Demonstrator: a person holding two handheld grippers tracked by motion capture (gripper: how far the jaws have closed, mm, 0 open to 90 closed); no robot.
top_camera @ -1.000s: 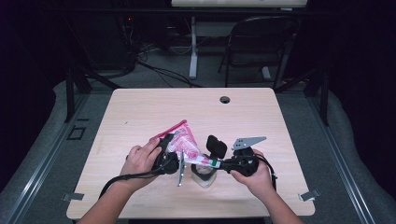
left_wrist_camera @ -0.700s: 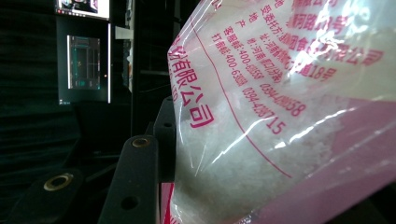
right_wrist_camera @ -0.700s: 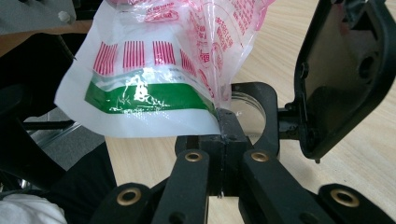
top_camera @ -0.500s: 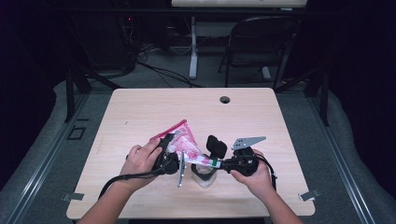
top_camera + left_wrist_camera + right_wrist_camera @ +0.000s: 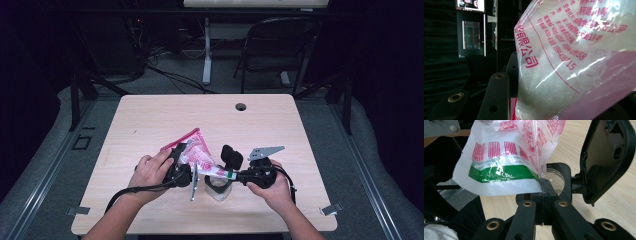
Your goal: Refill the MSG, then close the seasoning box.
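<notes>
Nothing shifted over the last second: bag of white granules (image 5: 200, 159) still stretched between left gripper (image 5: 181, 167) and right gripper (image 5: 543, 191), both clamped on its edges above the container (image 5: 218, 187) near the table's (image 5: 150, 120) front edge. Probably steadying before pouring. Red Chinese print, "400-6", "0394"; green band.

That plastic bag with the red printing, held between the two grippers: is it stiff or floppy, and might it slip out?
Probably floppy: the bag creases and folds where the right gripper pinches its edge. It likely has some weight for its size, since white grains fill it and would shift about. The glossy film looks slippery, so a thin pinch might slide off.
</notes>
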